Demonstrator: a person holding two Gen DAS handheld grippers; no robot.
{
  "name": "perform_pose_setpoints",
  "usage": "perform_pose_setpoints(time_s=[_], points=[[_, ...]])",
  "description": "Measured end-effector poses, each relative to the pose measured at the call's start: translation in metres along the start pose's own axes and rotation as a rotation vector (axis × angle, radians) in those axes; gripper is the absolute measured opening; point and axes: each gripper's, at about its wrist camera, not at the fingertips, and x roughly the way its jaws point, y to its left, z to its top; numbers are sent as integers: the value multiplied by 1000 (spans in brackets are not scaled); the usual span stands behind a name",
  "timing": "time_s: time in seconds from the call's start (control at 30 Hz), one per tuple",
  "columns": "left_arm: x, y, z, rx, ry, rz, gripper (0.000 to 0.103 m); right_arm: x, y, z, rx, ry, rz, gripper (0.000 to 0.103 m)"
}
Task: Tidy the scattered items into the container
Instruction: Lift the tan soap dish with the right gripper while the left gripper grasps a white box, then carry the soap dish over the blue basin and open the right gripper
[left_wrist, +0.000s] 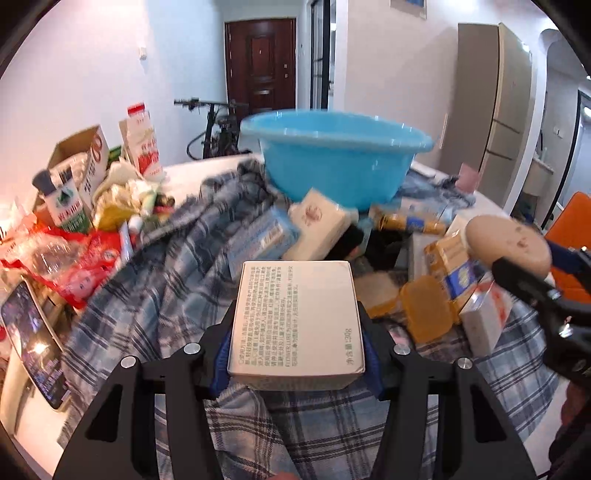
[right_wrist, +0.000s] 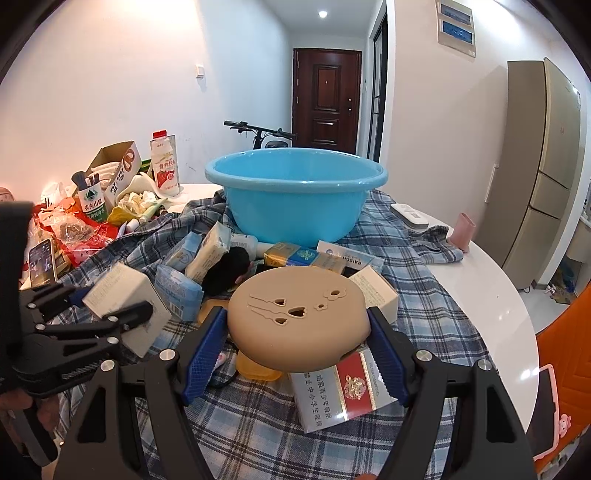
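Basically both grippers are loaded and facing the basin, which sits on the plaid cloth at the far side of the pile, well apart from either hand.

Left gripper: jaws clenched on a white box, gripped across its short sides so the printed face points up at the camera. Held clear above the cloth, level, so it can go over the rim without snagging the pile.

Right gripper: jaws clenched on a tan case (rounded, with cut-out heart and streak shapes on top), pinched at its widest points and raised above the cigarette pack.

Remaining scatter lies between the grippers and the basin: blue tissue packs, a yellow-blue box, an orange lid. Basin interior looks empty from here, so my read is early in the task.

Readable text:
- white box: dense Chinese print, "FLOWER LURE", "净含量:30g"
- cigarette pack: "劝阻青少年吸烟", "禁止中小学生吸烟", "FILTER CIGARETTES"
- green carton at left: "农夫山泉"
- small box by the basin: "RAISON"

Risk: the left view is motion-blurred, so that hand is probably moving fast.
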Motion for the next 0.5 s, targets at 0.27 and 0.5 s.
perform_pose_setpoints(time_s=[0.27,0.5], points=[[-16,1,27,-3,-73,-9,54,-8,7,20,-20,-44,-2,77],[-27,-2,62,25,-142,-17,55,-15,7,56,-34,-114,-26,77]])
